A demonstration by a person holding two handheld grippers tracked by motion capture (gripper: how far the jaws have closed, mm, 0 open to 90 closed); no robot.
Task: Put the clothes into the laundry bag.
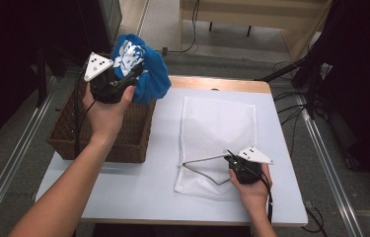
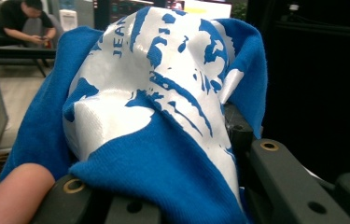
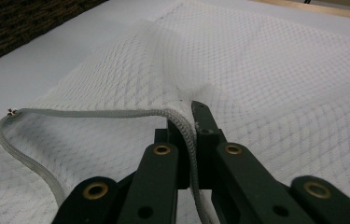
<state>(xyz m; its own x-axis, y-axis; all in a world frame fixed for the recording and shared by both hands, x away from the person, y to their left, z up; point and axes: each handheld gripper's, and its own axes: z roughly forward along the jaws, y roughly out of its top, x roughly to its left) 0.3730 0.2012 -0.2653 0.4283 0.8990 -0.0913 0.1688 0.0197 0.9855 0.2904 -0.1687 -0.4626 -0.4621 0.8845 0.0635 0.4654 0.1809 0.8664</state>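
The right gripper [image 3: 189,119] has its jaws pinched on the grey cord [image 3: 93,113] at the mesh bag's [image 3: 266,70] edge, lifting it off the table [image 3: 46,56].

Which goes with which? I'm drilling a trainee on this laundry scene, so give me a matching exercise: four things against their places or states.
Things:
1. blue T-shirt
2. mesh laundry bag
3. wicker basket
4. grey drawcord

Places or states:
A. standing at the table's left edge
B. pinched in the right gripper
C. lying flat on the table
D. held up by the left gripper

Pairs: 1-D, 2-C, 3-A, 4-B
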